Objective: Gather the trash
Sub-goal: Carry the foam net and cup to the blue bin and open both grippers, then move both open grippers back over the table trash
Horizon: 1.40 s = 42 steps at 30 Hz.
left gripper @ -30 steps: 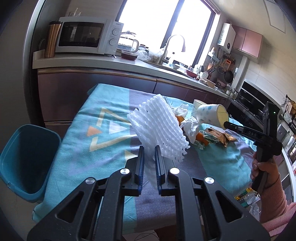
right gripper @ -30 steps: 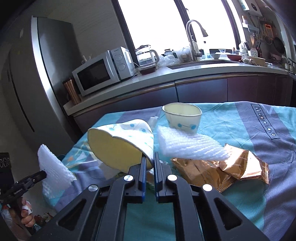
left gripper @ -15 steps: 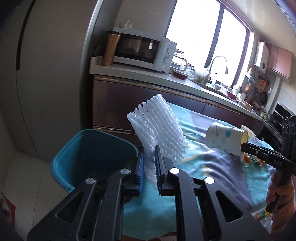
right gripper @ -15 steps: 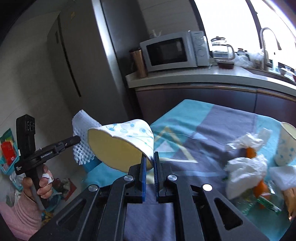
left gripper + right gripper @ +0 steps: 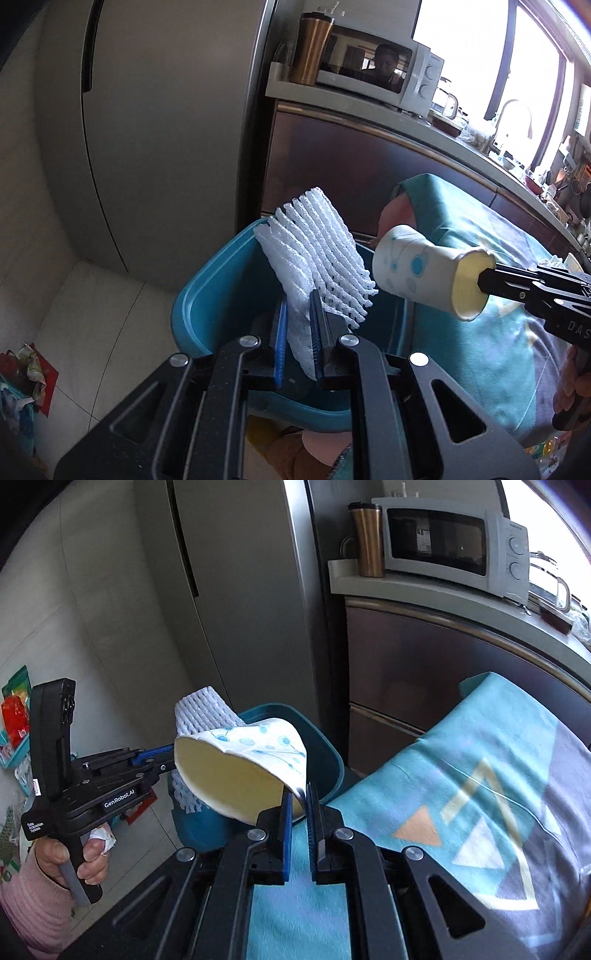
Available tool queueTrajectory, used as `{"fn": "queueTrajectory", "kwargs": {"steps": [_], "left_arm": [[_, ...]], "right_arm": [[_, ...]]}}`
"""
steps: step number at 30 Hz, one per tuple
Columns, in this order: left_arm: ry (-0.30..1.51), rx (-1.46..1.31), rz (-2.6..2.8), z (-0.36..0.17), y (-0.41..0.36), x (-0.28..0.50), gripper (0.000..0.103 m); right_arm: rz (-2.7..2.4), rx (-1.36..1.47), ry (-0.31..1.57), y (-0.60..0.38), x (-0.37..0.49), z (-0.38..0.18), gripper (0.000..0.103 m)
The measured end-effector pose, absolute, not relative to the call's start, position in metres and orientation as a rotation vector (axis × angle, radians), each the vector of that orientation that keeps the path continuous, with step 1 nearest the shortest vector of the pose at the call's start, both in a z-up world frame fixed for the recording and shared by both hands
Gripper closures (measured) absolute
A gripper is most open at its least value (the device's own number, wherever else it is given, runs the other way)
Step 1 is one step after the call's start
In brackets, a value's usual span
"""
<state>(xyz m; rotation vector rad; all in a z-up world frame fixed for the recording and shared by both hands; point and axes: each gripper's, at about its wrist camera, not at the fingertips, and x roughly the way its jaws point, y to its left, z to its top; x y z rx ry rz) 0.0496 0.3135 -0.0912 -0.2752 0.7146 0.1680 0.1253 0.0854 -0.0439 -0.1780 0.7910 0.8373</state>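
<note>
The teal trash bin [image 5: 207, 295] fills the lower centre of the left wrist view. Over it, the left gripper [image 5: 298, 317] is clamped on a white foam fruit net [image 5: 317, 254]. The right gripper [image 5: 298, 801] pinches a crushed paper cup [image 5: 240, 760] by its rim, right of the net. Released off-centre, the cup could glance off the bin's edge; the light net might snag on the pads.

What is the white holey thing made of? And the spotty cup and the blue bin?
White net: probably soft foam; matte, woven open mesh. Spotty cup: likely thin paper, since its rim squashes flat in the gripper. Blue bin: looks like smooth, slightly shiny plastic.
</note>
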Motion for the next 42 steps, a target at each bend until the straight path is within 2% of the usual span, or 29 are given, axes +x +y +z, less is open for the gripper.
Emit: {"fn": "queueTrajectory", "kwargs": {"steps": [5,6,8,10,18,20,24,31,42], "left_arm": [[0.761,-0.269,0.185,-0.109,0.32,0.064,0.087],[0.767,-0.268,0.19,-0.111,0.321,0.067,0.086],[0.786,-0.27,0.202,-0.116,0.323,0.071,0.078],[0.799,-0.27,0.219,-0.119,0.32,0.079,0.074],[0.751,-0.261,0.189,-0.107,0.305,0.069,0.073],[0.712,-0.252,0.161,-0.098,0.294,0.053,0.068],[0.632,-0.219,0.076,-0.07,0.264,0.041,0.063],[0.558,-0.167,-0.124,-0.039,0.194,0.03,0.058],[0.585,-0.112,-0.432,-0.031,0.06,0.046,0.055]], "right_arm": [[0.827,-0.24,0.85,0.118,0.136,-0.06,0.095],[0.822,-0.249,0.867,0.122,0.137,-0.063,0.092],[0.82,-0.249,0.883,0.126,0.139,-0.065,0.079],[0.821,-0.24,0.869,0.126,0.136,-0.063,0.079],[0.845,-0.155,0.819,0.088,0.121,-0.051,0.078],[0.85,-0.131,0.789,0.072,0.113,-0.043,0.076],[0.832,-0.096,0.714,0.031,0.093,-0.026,0.066],[0.714,-0.01,0.637,-0.052,0.068,-0.011,0.064],[0.436,0.137,0.618,-0.173,0.051,-0.017,0.064]]}}
